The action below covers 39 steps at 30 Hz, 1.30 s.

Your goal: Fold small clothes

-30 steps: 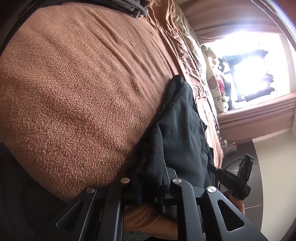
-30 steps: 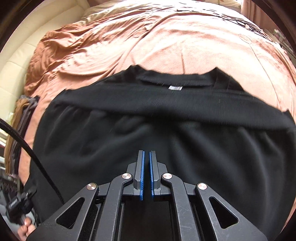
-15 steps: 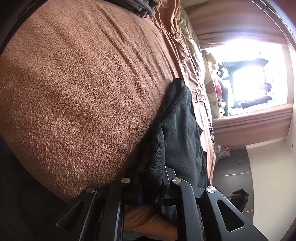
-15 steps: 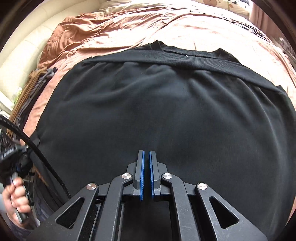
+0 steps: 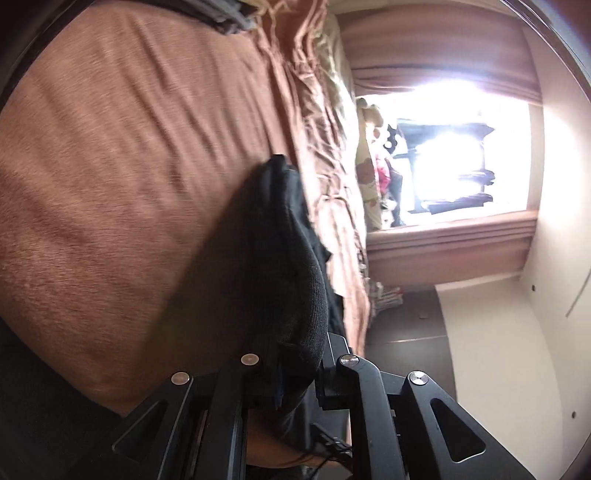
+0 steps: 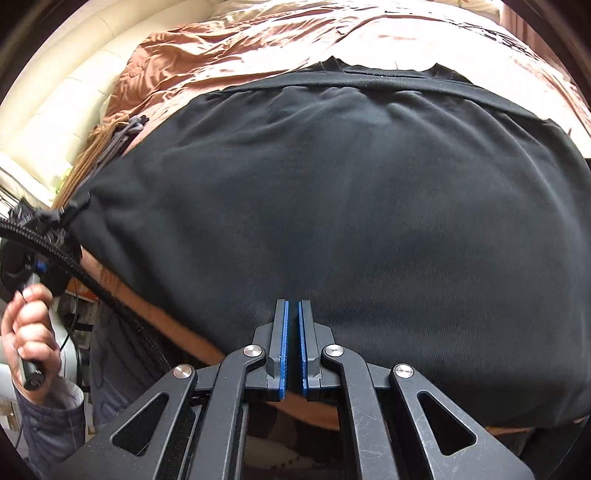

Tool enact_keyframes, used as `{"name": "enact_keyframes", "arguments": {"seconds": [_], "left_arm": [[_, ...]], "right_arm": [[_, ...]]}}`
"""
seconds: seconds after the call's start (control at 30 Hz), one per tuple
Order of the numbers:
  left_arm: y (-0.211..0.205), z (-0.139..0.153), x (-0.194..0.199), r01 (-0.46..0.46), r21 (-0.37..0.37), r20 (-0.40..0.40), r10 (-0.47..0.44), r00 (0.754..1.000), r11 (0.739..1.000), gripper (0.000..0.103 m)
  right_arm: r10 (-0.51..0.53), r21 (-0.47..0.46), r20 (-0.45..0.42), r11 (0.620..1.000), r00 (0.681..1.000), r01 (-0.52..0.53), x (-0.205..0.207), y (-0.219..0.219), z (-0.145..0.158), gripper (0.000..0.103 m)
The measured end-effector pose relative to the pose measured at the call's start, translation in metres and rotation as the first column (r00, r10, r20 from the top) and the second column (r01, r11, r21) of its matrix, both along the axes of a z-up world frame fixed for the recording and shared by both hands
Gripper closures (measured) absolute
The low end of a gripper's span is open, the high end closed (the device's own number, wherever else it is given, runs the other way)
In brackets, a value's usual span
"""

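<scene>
A black garment [image 6: 332,206] lies spread on the brown blanket [image 6: 229,62] of a bed, its ribbed band and collar at the far edge. My right gripper [image 6: 293,306] hovers shut over the garment's near edge, with nothing visible between its blue pads [image 6: 283,332]. In the left wrist view the garment [image 5: 280,258] bunches up between the fingers of my left gripper [image 5: 295,365], which is shut on its side edge. The right wrist view shows that left gripper [image 6: 44,221] at the garment's left corner, held by a hand [image 6: 29,328].
Several folded clothes are stacked [image 6: 110,136] left of the garment, next to a cream headboard [image 6: 55,92]. The stack [image 5: 221,14] also shows at the top of the left wrist view. Soft toys [image 5: 373,122] sit by a bright window [image 5: 461,147]. A dark floor [image 5: 406,314] lies beyond the bed.
My right gripper has drawn back toward the bed's near edge, so the whole garment now shows. The left gripper keeps its hold, and the bunched fabric sits higher and closer to its camera.
</scene>
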<state>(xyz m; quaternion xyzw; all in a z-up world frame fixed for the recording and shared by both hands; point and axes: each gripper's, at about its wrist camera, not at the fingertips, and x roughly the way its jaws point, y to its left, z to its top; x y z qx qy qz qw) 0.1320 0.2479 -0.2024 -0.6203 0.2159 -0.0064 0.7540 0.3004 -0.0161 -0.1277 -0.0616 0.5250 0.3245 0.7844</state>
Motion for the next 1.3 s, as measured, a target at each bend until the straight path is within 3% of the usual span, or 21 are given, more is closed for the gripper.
{"name": "enact_keyframes", "arguments": {"seconds": [0.3, 0.53, 0.9, 1.07, 1.3], "left_arm": [[-0.015, 0.045, 0.028, 0.087, 0.021, 0.103, -0.088, 0.991, 0.996, 0.091], [-0.028, 0.077, 0.060, 0.151, 0.039, 0.173, -0.155, 0.973, 0.988, 0.091], [-0.063, 0.112, 0.105, 0.252, 0.135, 0.164, -0.272, 0.948, 0.958, 0.091], [-0.085, 0.130, 0.121, 0.287, 0.180, 0.171, -0.317, 0.933, 0.941, 0.091], [-0.118, 0.142, 0.148, 0.349, 0.204, 0.172, -0.385, 0.907, 0.914, 0.091]], "right_arm": [[-0.114, 0.120, 0.035, 0.987, 0.993, 0.109, 0.009, -0.037, 0.033, 0.101], [-0.103, 0.171, -0.006, 0.980, 0.995, 0.103, 0.005, -0.034, 0.014, 0.101], [-0.088, 0.251, -0.124, 0.961, 0.988, 0.117, 0.012, -0.038, -0.027, 0.101], [-0.075, 0.267, -0.092, 0.959, 0.993, 0.097, 0.011, -0.061, -0.015, 0.101], [-0.161, 0.302, -0.041, 0.939, 0.986, 0.165, 0.011, -0.118, 0.011, 0.100]]}}
